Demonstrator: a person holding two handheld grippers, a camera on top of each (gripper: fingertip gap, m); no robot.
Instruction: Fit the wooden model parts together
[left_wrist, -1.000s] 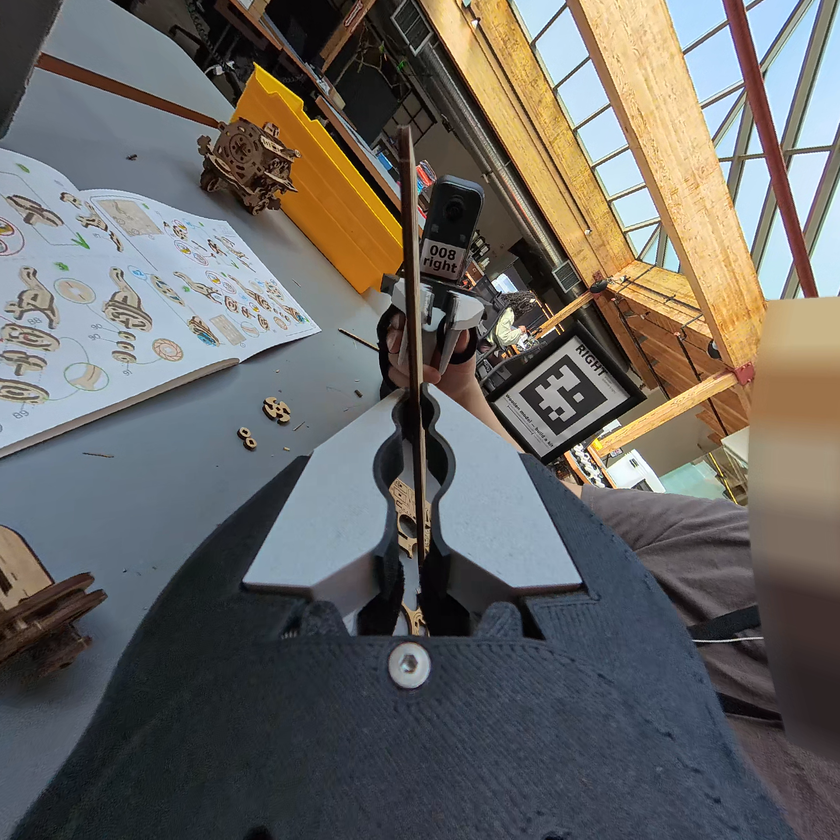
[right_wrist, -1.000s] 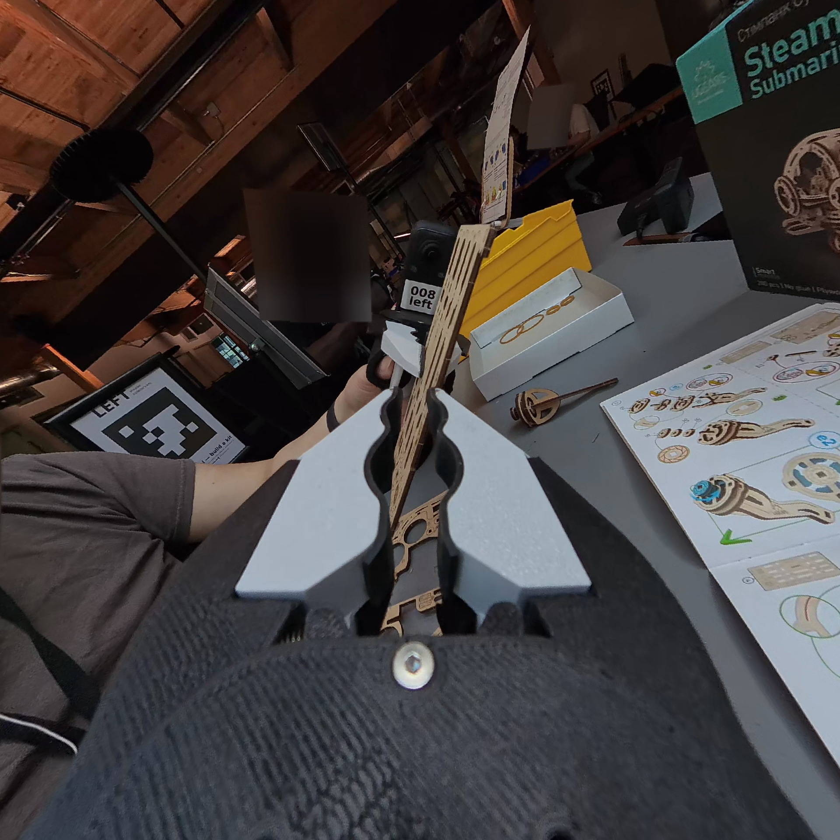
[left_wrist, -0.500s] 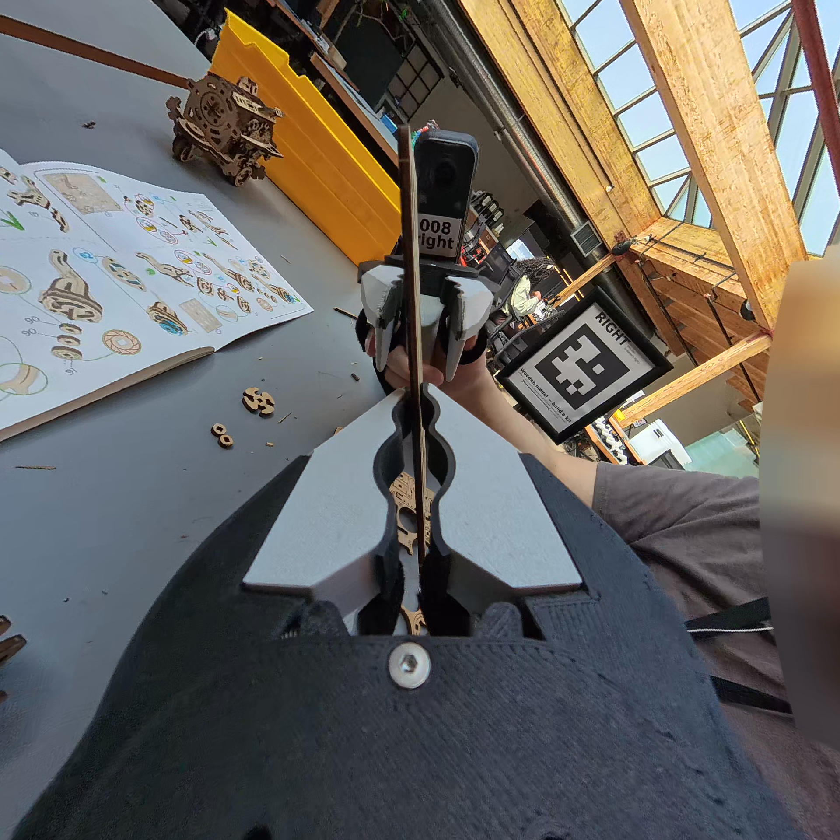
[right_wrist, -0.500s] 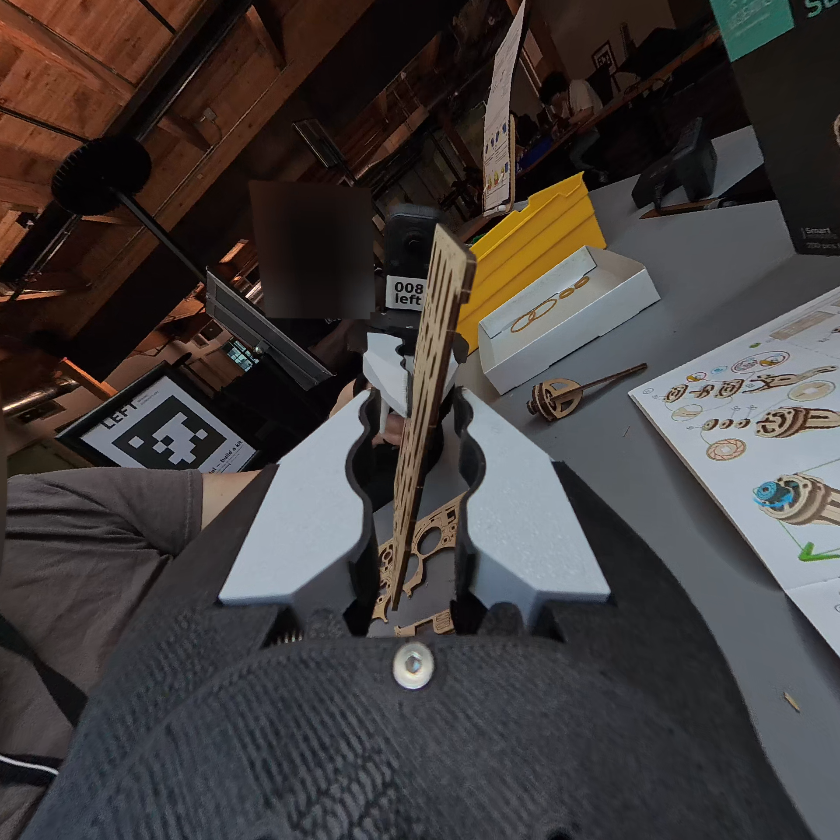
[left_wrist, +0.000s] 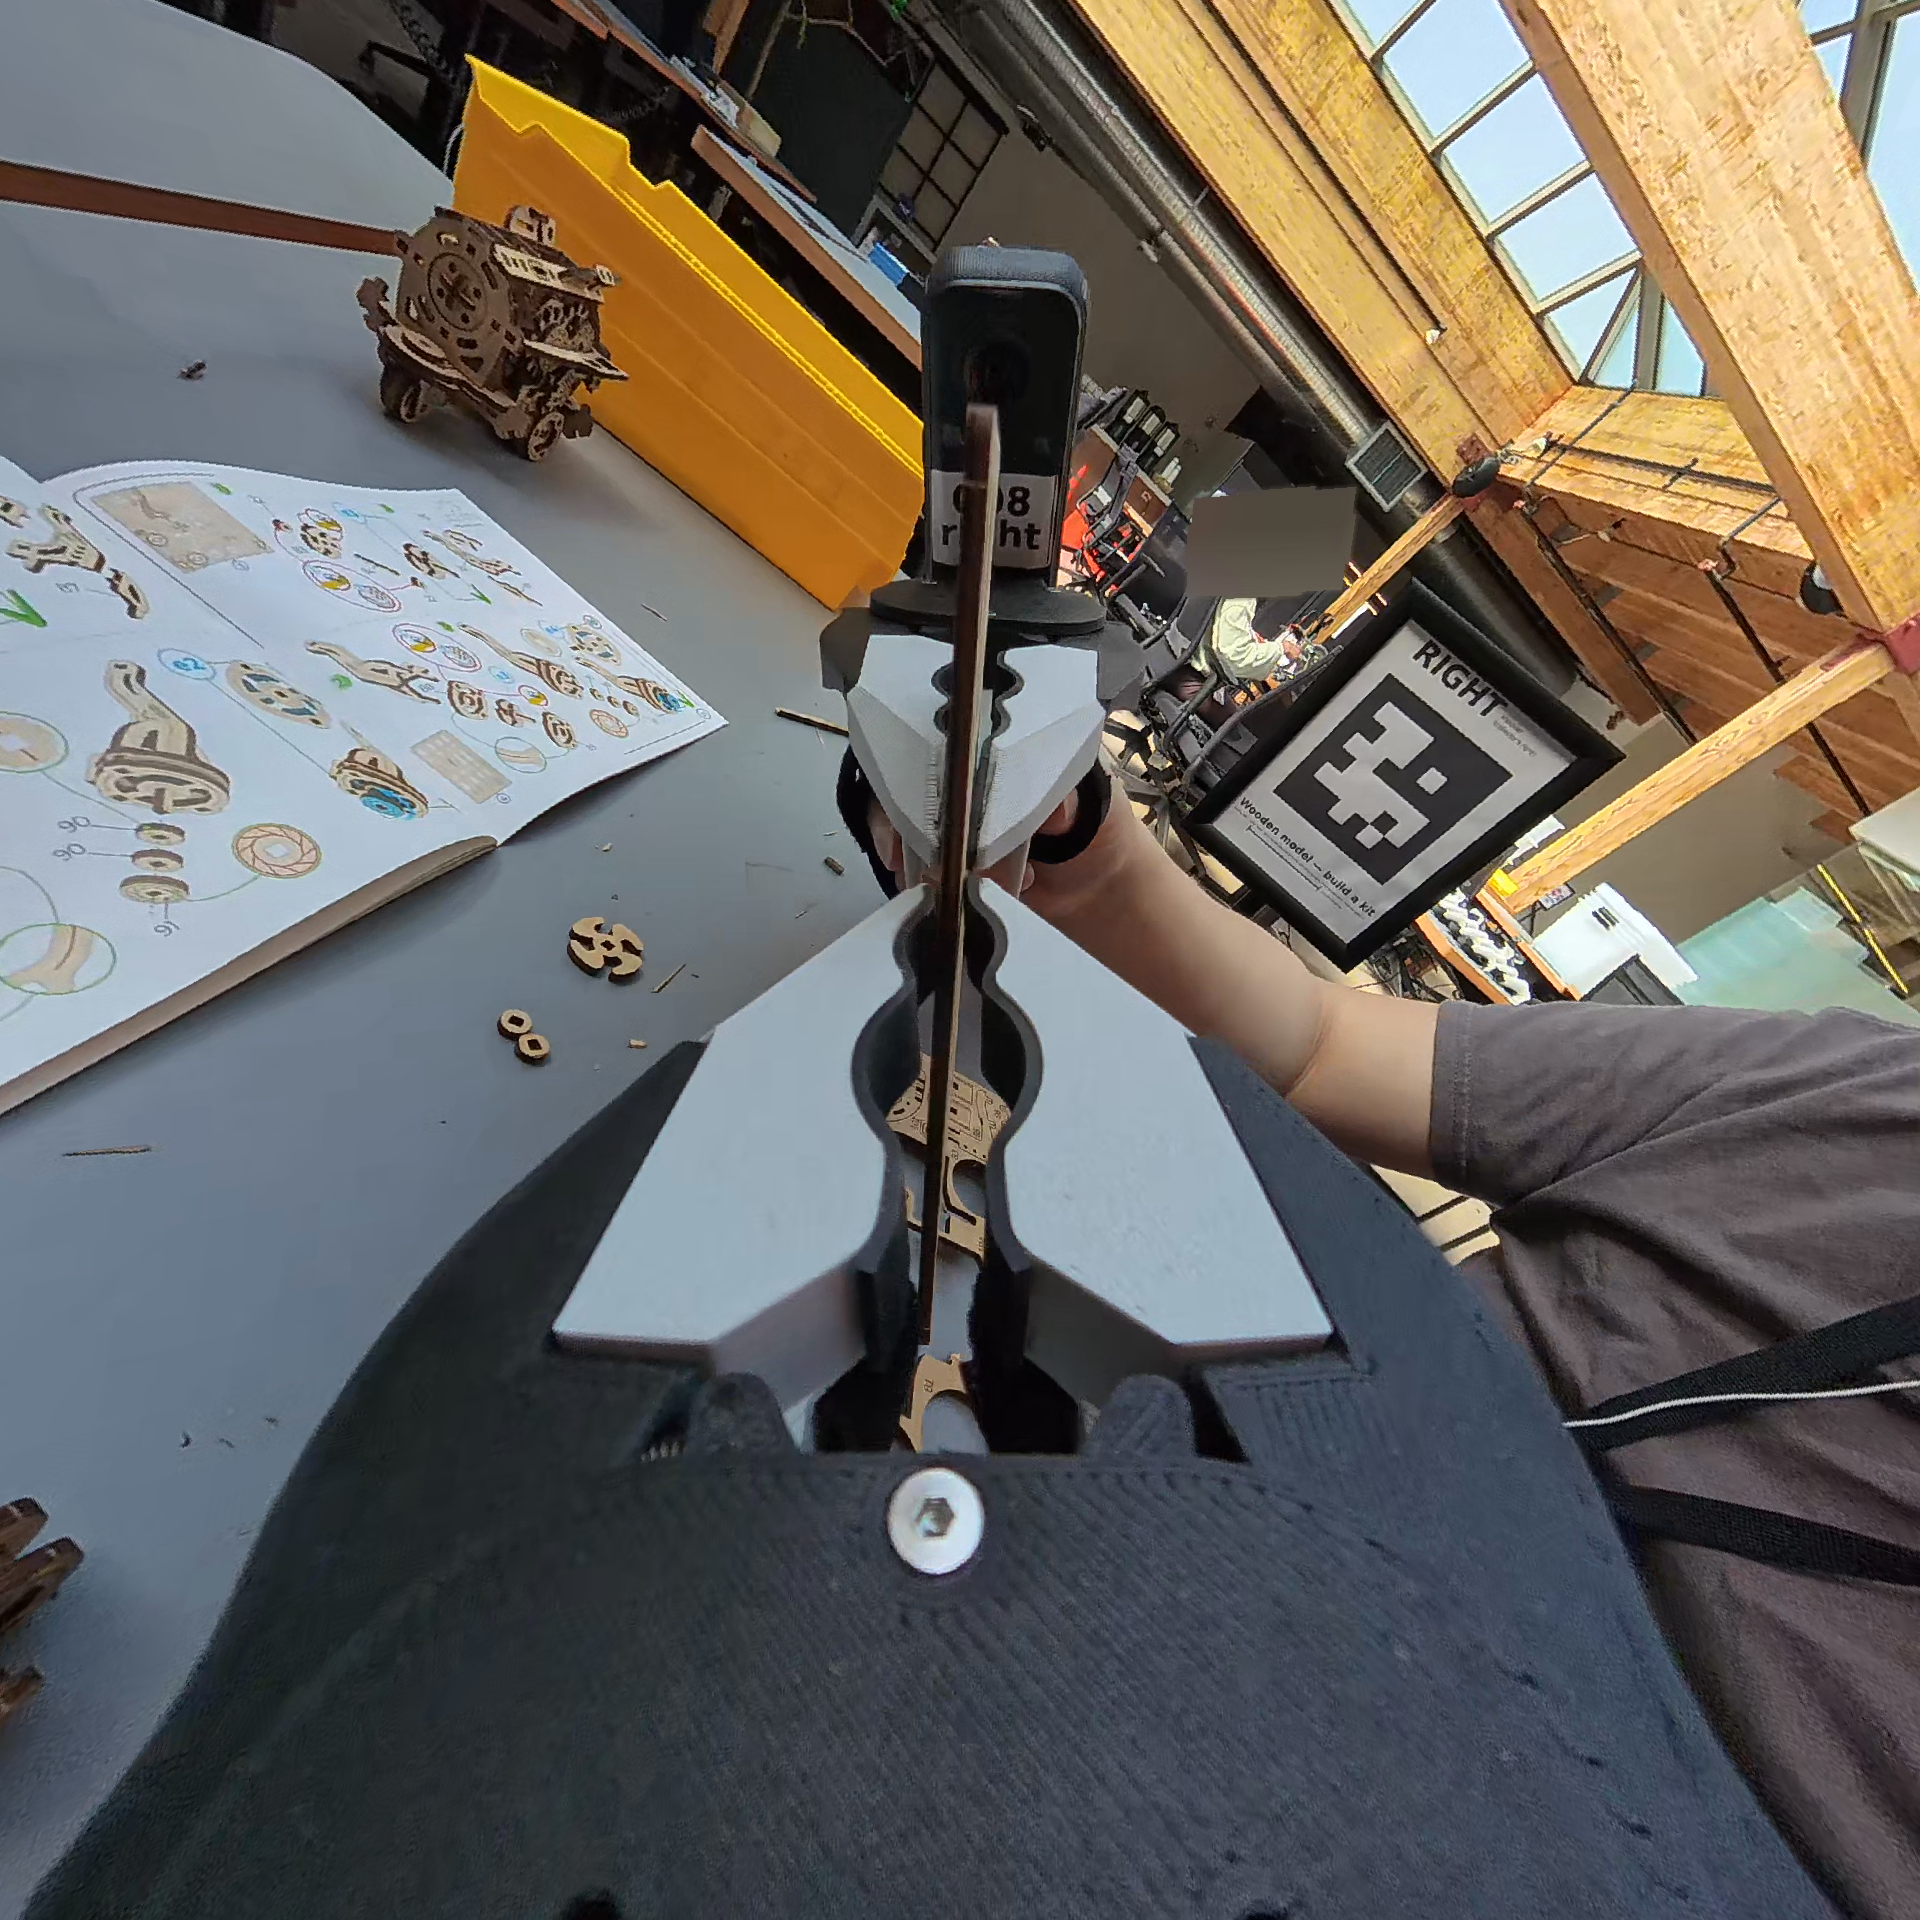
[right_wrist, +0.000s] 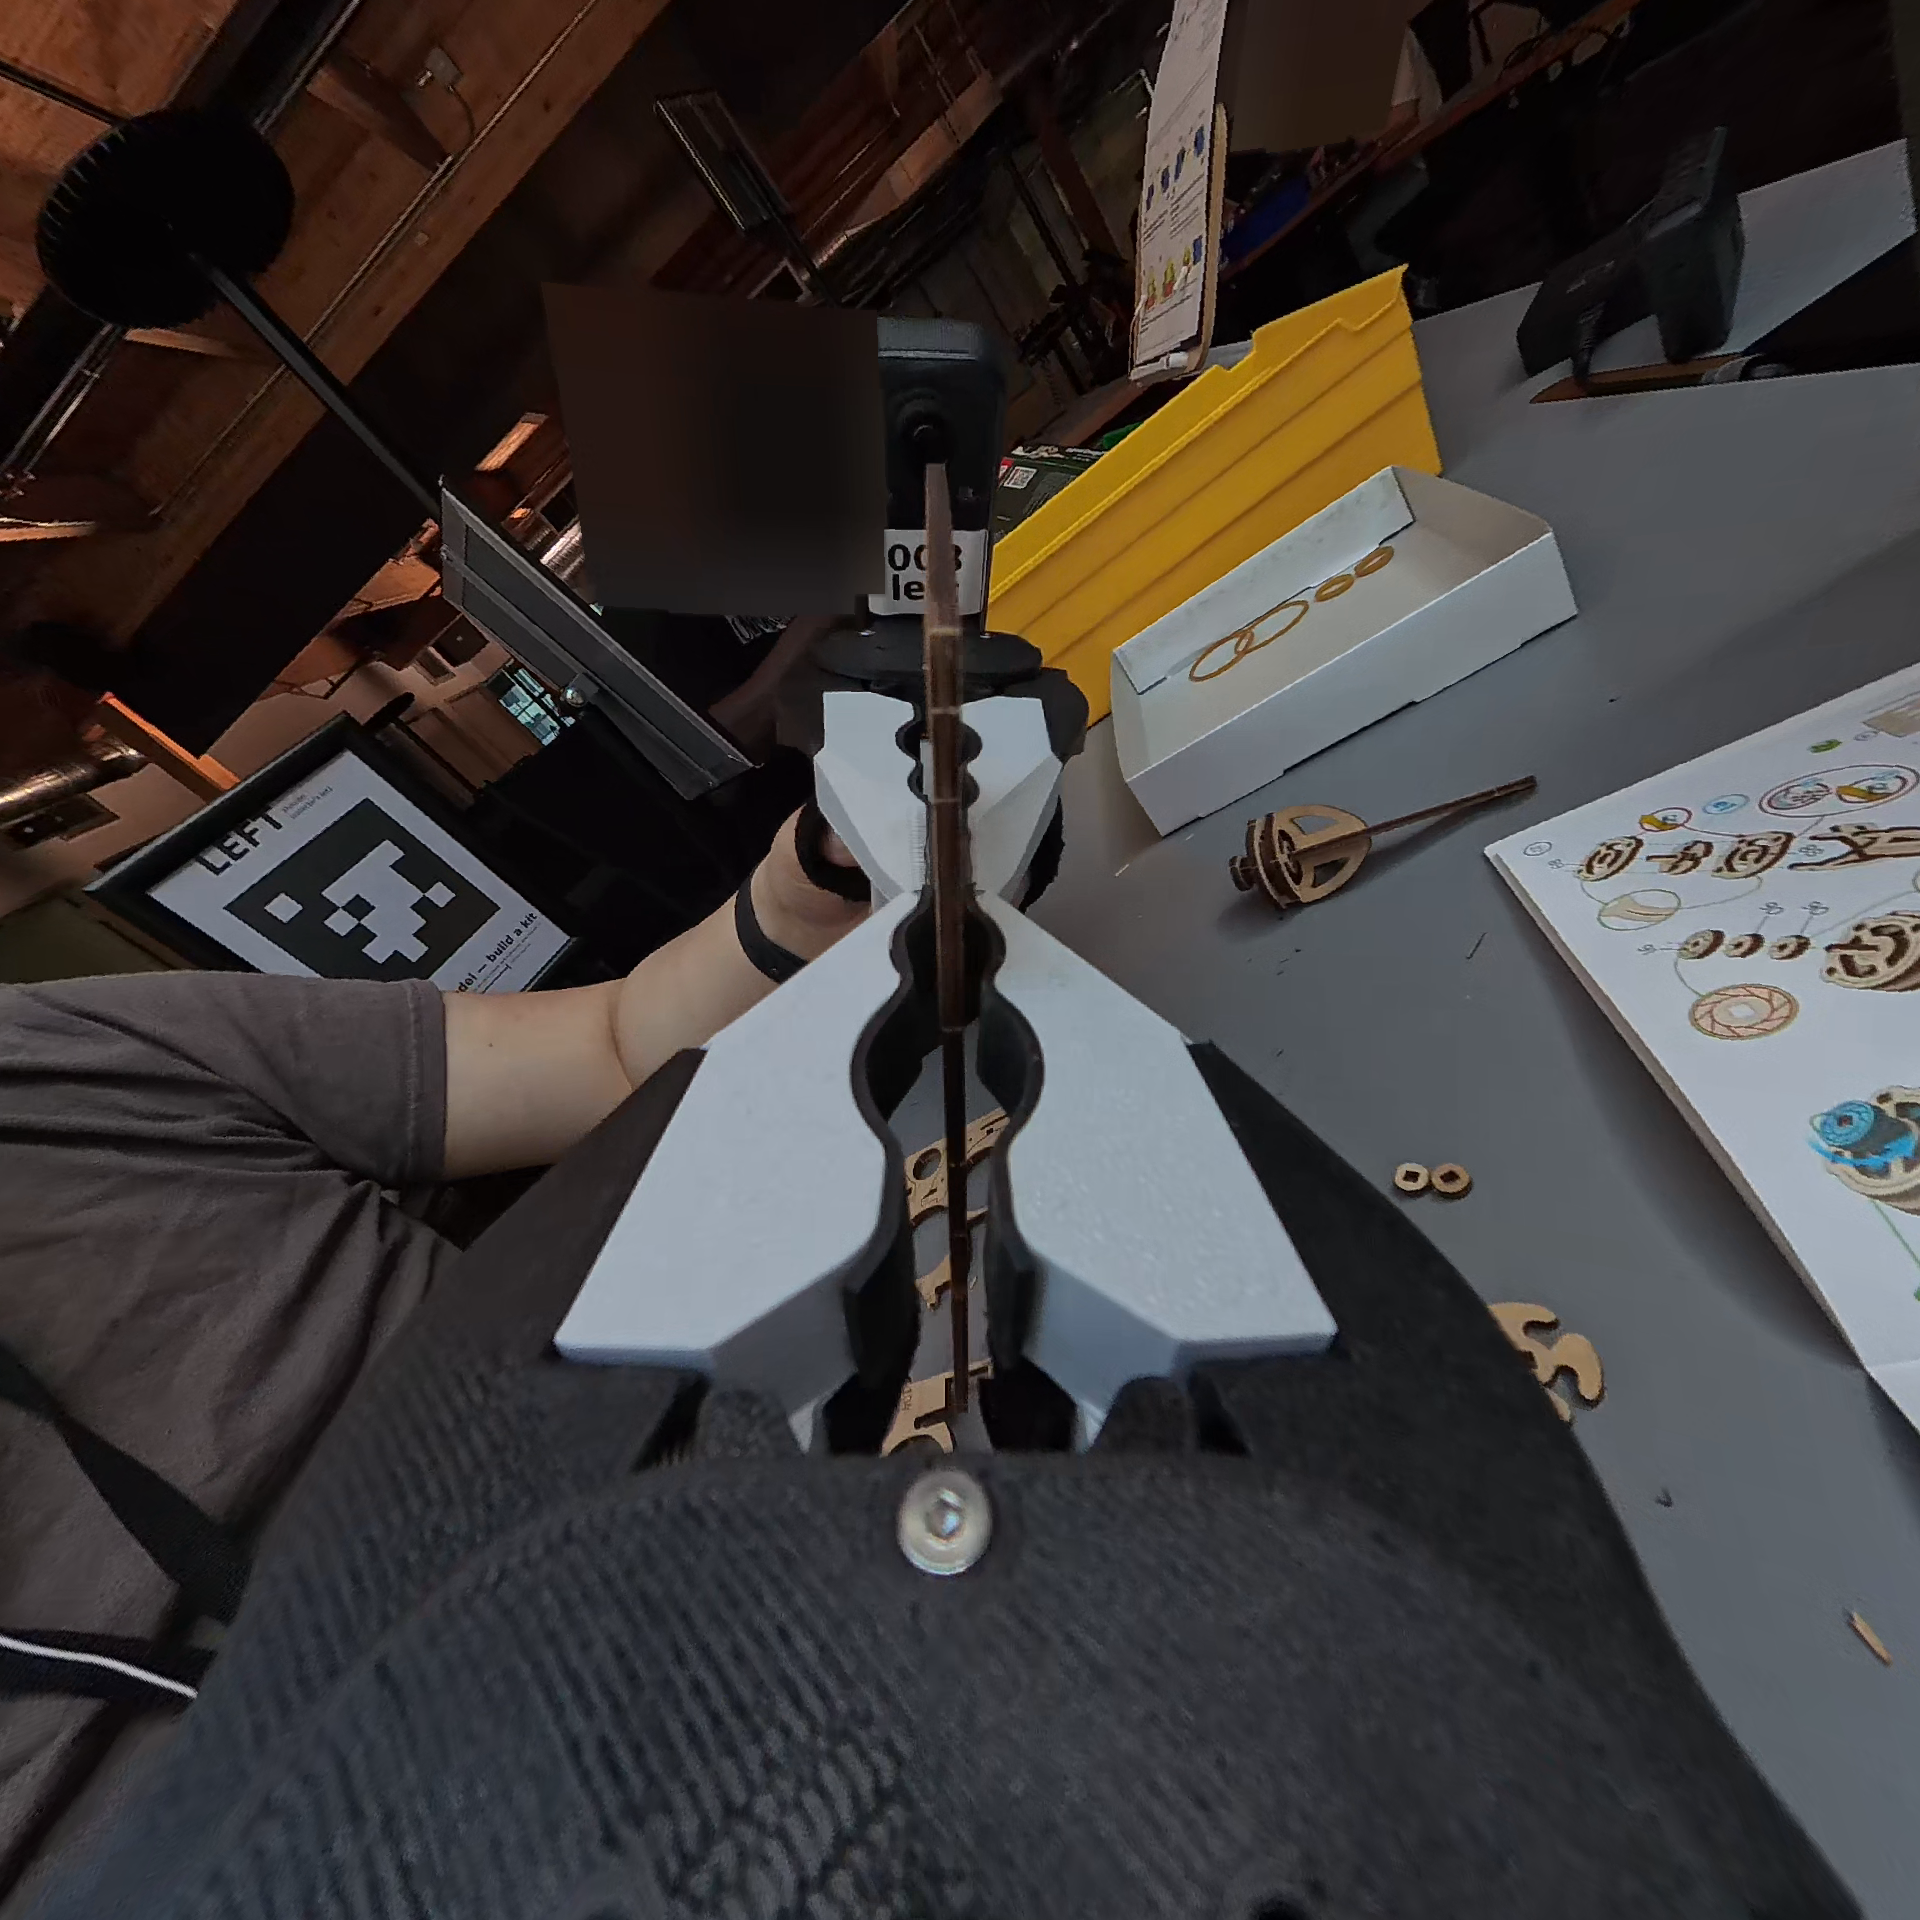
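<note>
The left gripper (left_wrist: 951, 904) has two pale grey fingers (left_wrist: 769, 1164) with a matte, slightly grainy surface and wavy black inner edges, set in a rough black body. They are pressed together on a thin wooden sheet (left_wrist: 961, 790), which we see from its dark, burnt edge as one narrow line going forward between the tips. Deeper between the fingers, the flat face of the sheet shows light plywood with cut-out shapes.

From the other side, the right gripper (right_wrist: 948, 904) is the same kind, and its fingers (right_wrist: 1143, 1174) are also closed on this wooden sheet (right_wrist: 943, 790). The two grippers stand tip to tip (almost touching), with the sheet upright between them, above the grey table (left_wrist: 260, 1195).

Left of the left fingers, two small wooden parts lie on the table: a round piece with curved slots (left_wrist: 606, 948) and a little double ring (left_wrist: 523, 1033). Farther left is an open instruction booklet (left_wrist: 312, 675) with smooth white pages. Beyond it stands a built wooden model (left_wrist: 488, 322) full of gears, beside a long yellow plastic bin (left_wrist: 707, 343).

Right of the right fingers lies a wooden spinning piece on a thin stick (right_wrist: 1351, 842), and farther a shallow white cardboard tray (right_wrist: 1340, 644) holding flat wooden rings.
</note>
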